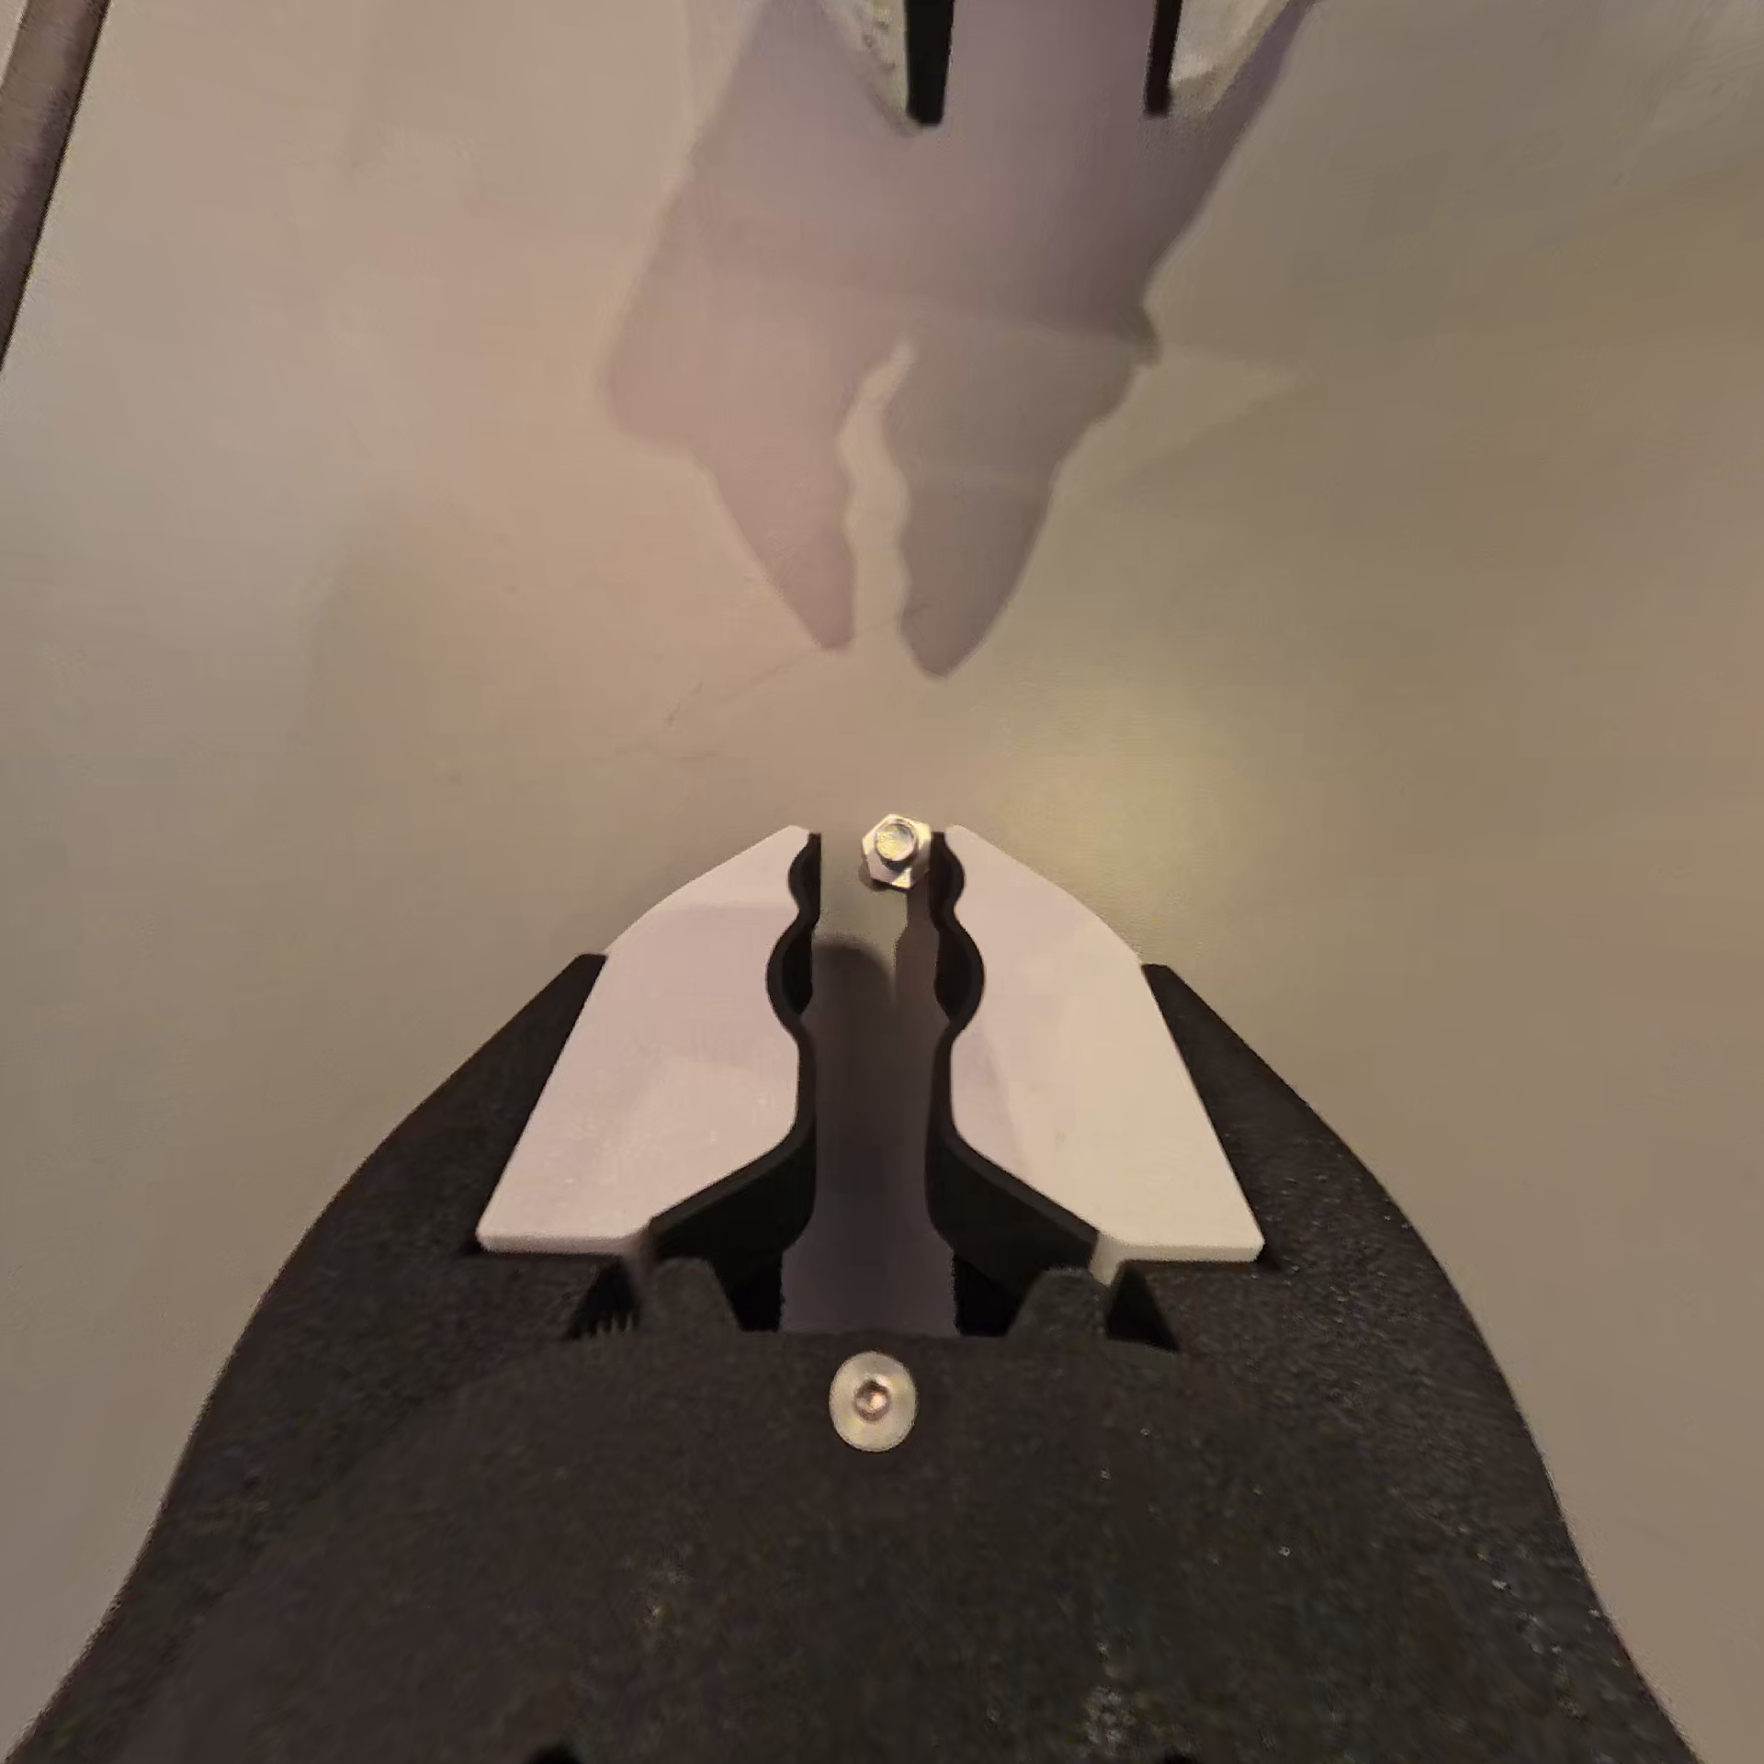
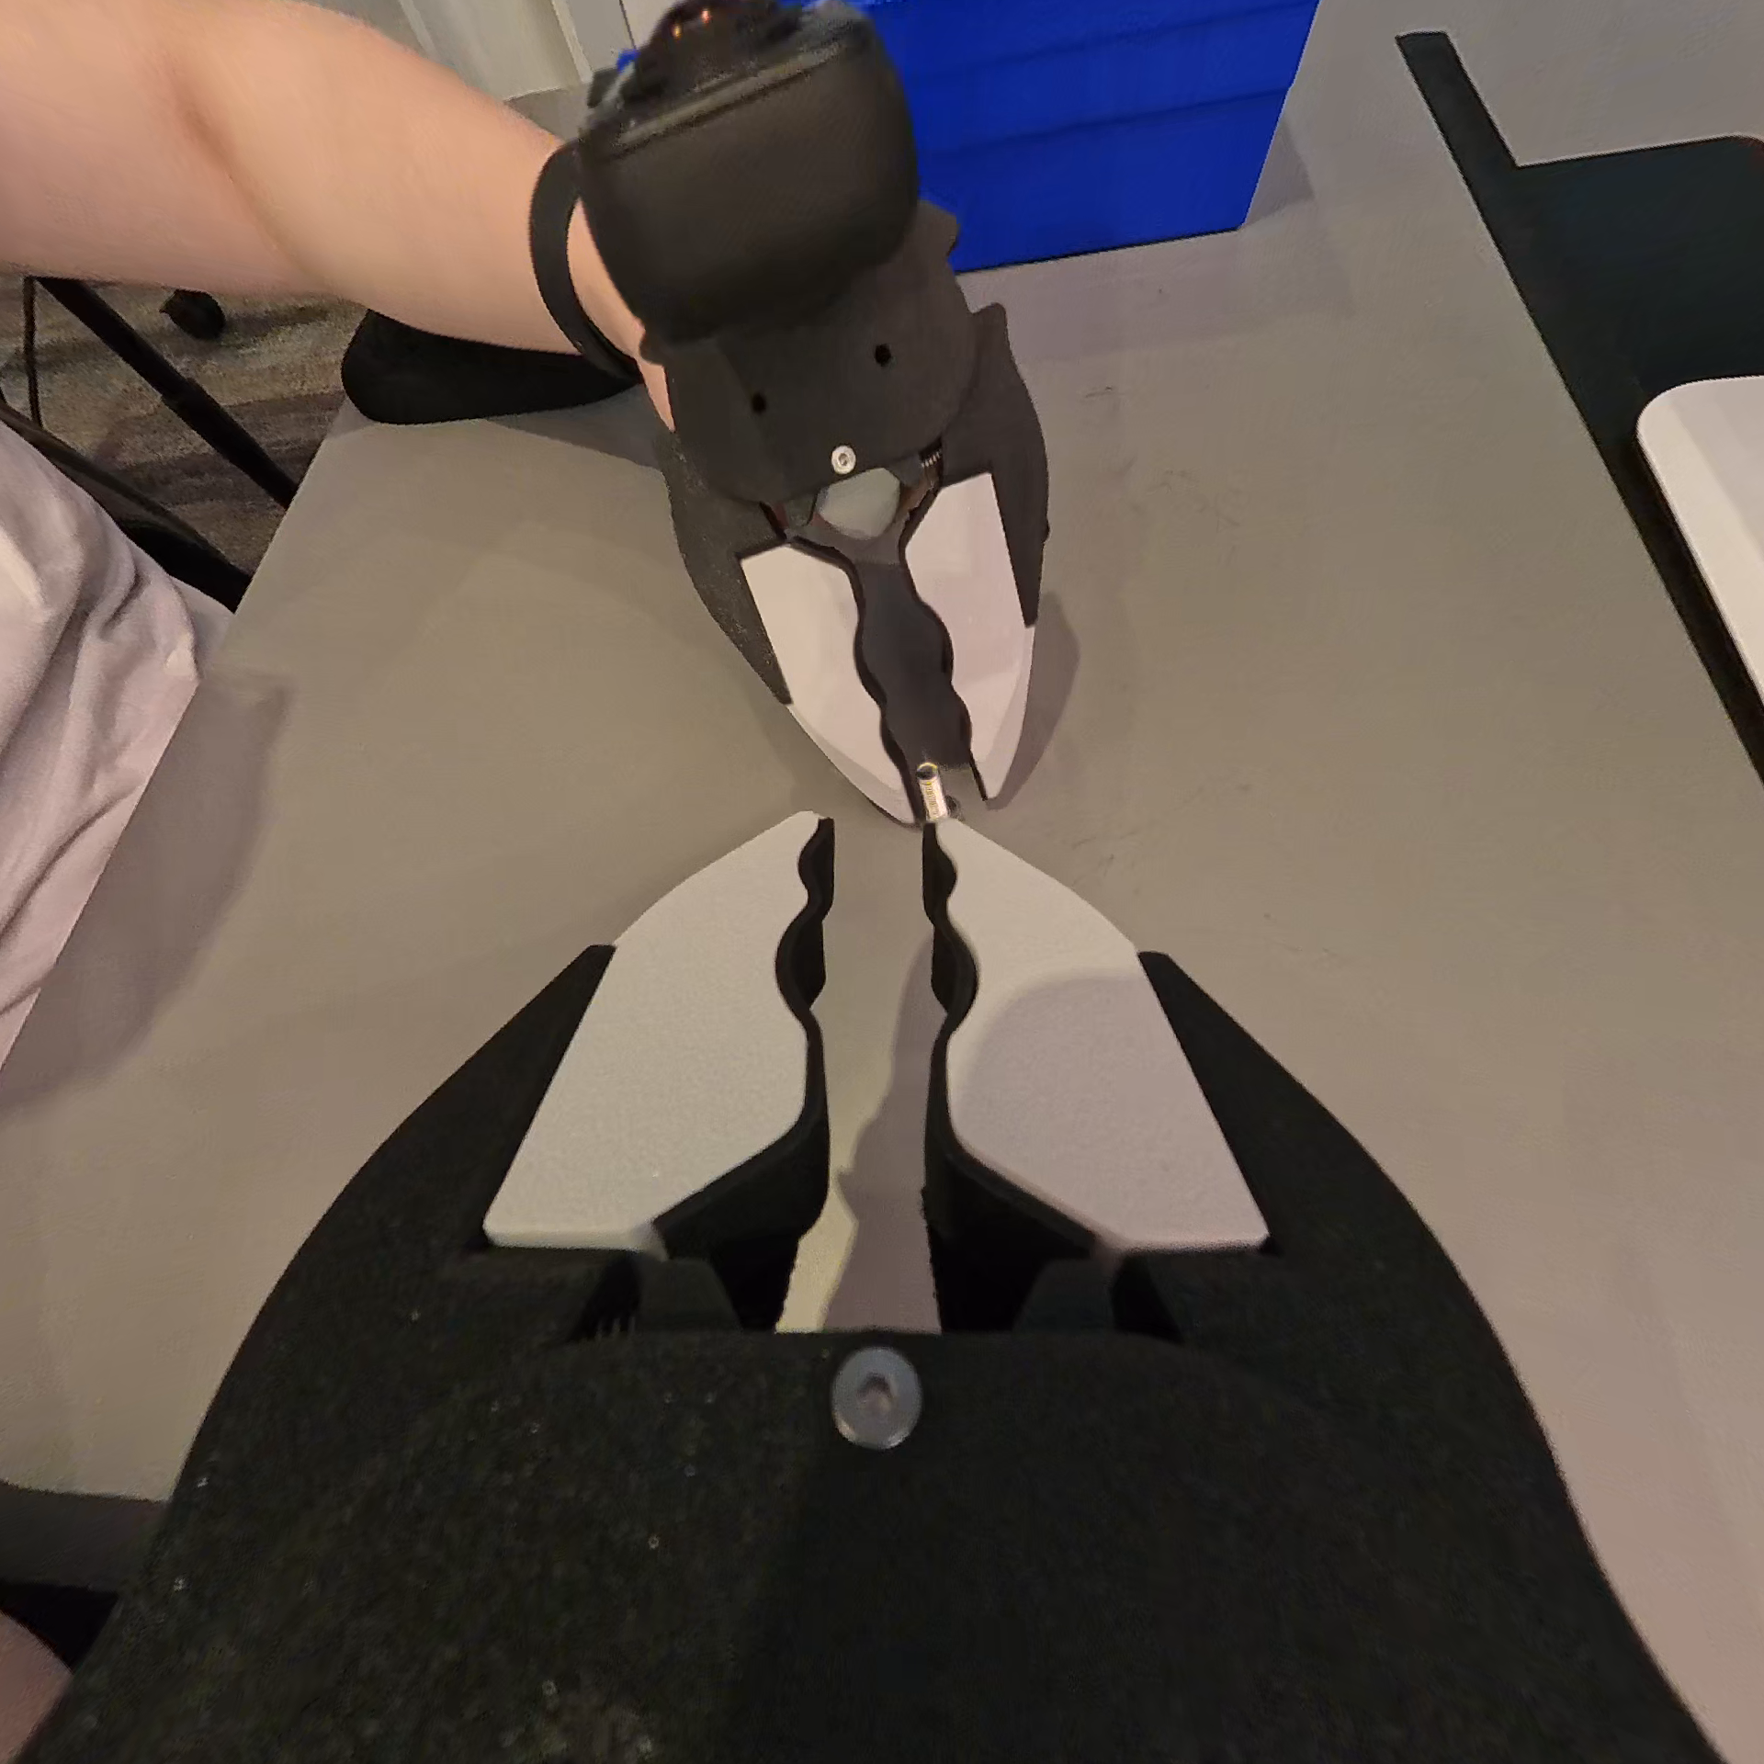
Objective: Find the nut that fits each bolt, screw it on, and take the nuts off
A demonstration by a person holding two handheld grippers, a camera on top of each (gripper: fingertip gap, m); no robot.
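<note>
Bolt (image 2: 931, 791) lies pinched at the left gripper (image 1: 879, 840) tips, shank pointing toward the gaping, empty right gripper (image 2: 876, 829).

Plain grey worktop (image 2: 1336, 668), matte, a few faint scuffs on it. In the left wrist view it reads warmer, kind of beige, with soft shadows across it. A blue bin (image 2: 1098, 124) sits at the far edge. A black strip (image 2: 1565, 286) runs along the right side, and a white rounded thing (image 2: 1709, 496) pokes in there, can't tell what it is. Off the left edge there's patterned grey carpet (image 2: 143, 382) with dark chair legs (image 2: 162, 382) and a caster (image 2: 196, 310). Lighting looks even, indoor.
</note>
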